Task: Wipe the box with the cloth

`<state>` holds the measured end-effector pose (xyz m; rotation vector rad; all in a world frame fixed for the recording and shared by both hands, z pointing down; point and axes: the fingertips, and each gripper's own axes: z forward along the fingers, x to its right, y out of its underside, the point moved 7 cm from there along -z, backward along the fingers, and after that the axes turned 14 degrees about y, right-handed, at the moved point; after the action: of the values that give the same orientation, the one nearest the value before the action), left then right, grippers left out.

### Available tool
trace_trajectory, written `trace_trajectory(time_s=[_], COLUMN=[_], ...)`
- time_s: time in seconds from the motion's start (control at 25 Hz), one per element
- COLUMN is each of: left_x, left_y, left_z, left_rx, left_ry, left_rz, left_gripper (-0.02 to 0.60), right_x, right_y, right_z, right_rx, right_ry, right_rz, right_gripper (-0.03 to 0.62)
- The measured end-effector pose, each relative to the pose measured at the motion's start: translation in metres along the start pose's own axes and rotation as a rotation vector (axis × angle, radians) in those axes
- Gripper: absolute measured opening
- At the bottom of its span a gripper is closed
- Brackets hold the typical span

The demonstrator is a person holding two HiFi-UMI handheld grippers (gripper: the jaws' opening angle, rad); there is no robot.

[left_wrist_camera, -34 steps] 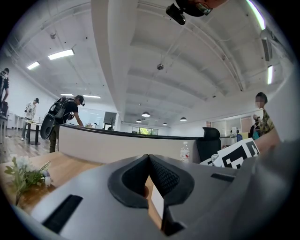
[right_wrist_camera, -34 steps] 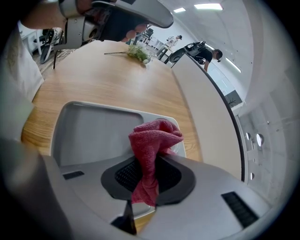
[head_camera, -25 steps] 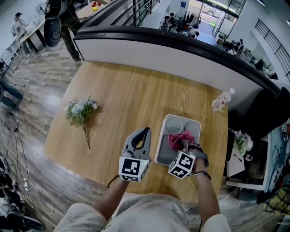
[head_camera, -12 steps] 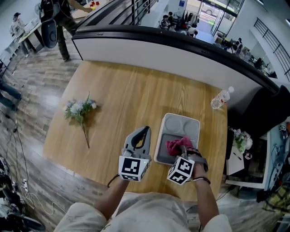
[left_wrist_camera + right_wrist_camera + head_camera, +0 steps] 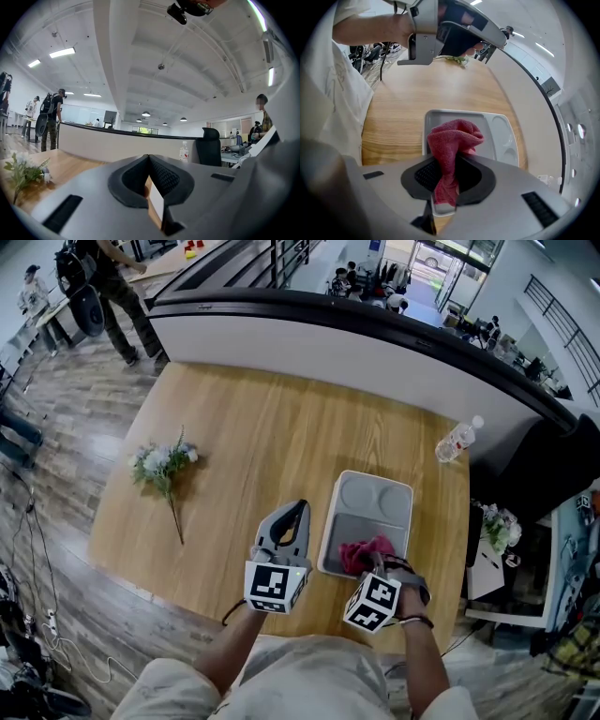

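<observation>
Mid-wipe, likely: right gripper (image 5: pixel 444 187) pinches cloth (image 5: pixel 454 138) on box (image 5: pixel 501 136), near end. Far wells ahead probably not yet wiped. Left gripper (image 5: pixel 150 176) pressed together, empty, box to its right.

Floored in grey-brown wood planks (image 5: pixel 66 418) around a light oak-grain table top (image 5: pixel 272 437). Bounded on the far side by a long curved white counter with a black top edge (image 5: pixel 356 357), with a black office chair (image 5: pixel 208 146) past its end. Lit from a white beamed ceiling (image 5: pixel 140 56) by long strip lights (image 5: pixel 62 52).
</observation>
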<state>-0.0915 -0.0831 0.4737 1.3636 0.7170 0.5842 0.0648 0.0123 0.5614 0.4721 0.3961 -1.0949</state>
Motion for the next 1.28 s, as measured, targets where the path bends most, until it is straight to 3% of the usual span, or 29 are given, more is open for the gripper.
trace_trajectory(time_s=[0.84,1.12,1.28], left_x=[-0.002,-0.001,-0.002], left_y=[0.0,-0.001,-0.002], left_z=[-0.001,0.0,0.0], left_rx=[-0.002,0.001,0.0], left_ry=[0.003,0.009,0.009], left_rz=[-0.006,-0.003,-0.003], left_gripper=[0.012,0.012,0.012], right_x=[-0.022,-0.034,-0.044], right_y=[-0.003,0.0,0.002], right_z=[-0.032,-0.038,-0.034], right_rx=[-0.015,-0.04,-0.049], right_ry=[-0.09,-0.23,-0.227], right_rz=[-0.014,0.009,-0.007], right_gripper=[0.08,0.08,0.081])
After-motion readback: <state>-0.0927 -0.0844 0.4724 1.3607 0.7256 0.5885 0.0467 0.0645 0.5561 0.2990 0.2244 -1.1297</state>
